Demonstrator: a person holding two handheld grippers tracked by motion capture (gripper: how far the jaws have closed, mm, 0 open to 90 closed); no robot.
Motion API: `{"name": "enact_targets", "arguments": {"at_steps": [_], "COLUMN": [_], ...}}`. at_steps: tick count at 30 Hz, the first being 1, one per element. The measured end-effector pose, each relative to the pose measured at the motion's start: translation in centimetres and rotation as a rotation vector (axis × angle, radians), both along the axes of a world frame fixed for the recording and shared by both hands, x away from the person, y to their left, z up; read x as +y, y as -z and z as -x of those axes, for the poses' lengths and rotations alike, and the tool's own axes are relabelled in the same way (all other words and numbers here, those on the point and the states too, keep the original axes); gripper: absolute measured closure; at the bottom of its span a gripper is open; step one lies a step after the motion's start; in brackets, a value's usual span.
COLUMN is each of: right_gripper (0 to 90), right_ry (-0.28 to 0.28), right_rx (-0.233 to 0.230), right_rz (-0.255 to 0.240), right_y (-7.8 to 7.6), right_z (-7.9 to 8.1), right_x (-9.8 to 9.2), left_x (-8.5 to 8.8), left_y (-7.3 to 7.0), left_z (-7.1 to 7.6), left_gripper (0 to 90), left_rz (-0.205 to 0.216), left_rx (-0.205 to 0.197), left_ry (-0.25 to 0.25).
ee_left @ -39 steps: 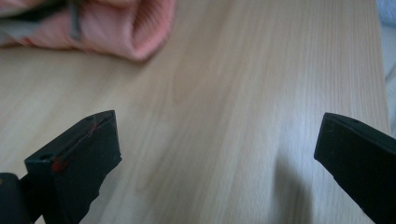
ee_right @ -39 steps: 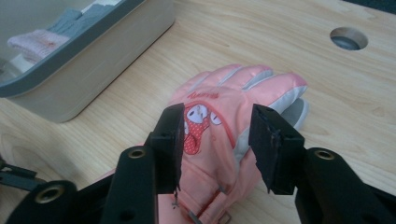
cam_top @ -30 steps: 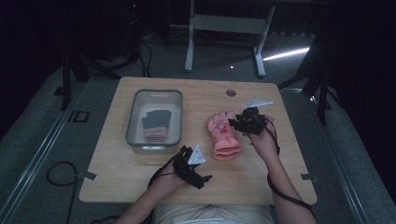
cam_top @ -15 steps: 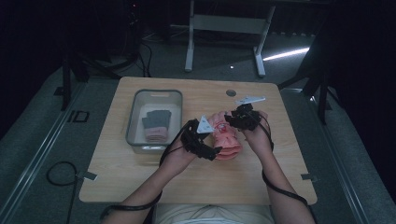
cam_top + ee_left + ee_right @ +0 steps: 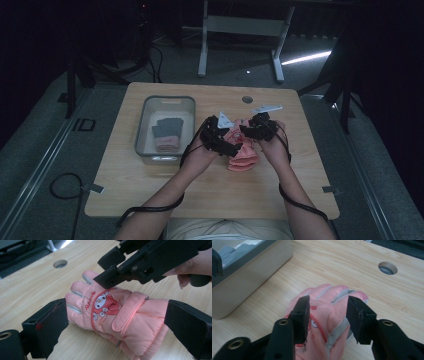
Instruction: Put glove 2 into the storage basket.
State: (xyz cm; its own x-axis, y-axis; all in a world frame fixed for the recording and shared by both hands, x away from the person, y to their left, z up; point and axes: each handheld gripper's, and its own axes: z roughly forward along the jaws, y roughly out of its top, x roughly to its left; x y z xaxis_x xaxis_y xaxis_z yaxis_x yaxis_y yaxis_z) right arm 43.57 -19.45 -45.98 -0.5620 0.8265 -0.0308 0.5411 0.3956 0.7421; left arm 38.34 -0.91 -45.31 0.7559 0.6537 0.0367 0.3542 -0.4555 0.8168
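Note:
A pink padded glove point(image 5: 244, 156) with a cartoon figure lies flat on the wooden table point(image 5: 150, 190), fingers pointing away from me. My left gripper point(image 5: 234, 148) is open wide; in the left gripper view its jaws stand either side of the glove point(image 5: 140, 322) near the cuff, not touching it. My right gripper point(image 5: 248, 132) hovers over the finger end; its jaws have just been opening and stand apart above the glove point(image 5: 324, 312), one tip low against the back of the glove. My right gripper point(image 5: 102, 271) reaches in from the upper right there.
A grey tray point(image 5: 145, 125) stands left of the glove, holding folded grey and pink items point(image 5: 167, 134). Its wall point(image 5: 249, 272) is close on the left in the right gripper view. A round cable hole point(image 5: 247, 99) sits at the table's far edge.
My left gripper rose from the table's front and moved right and forward to the glove, now straddling it. The right gripper stayed over the glove, shifting slightly left.

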Motion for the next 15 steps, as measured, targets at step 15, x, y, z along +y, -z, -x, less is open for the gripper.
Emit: {"name": "enact_targets", "arguments": {"at_steps": [15], "right_gripper": [45.7], "right_ry": [-0.011], "right_rx": [0.225], "right_rz": [0.021], "right_y": [4.6], "right_z": [-1.8], "right_x": [-2.9], "left_x": [-2.2], "left_y": [4.2], "left_z": [-4.9], "left_gripper": [15.9], "left_rz": [-0.021], "left_rx": [0.227], "left_ry": [-0.103]}}
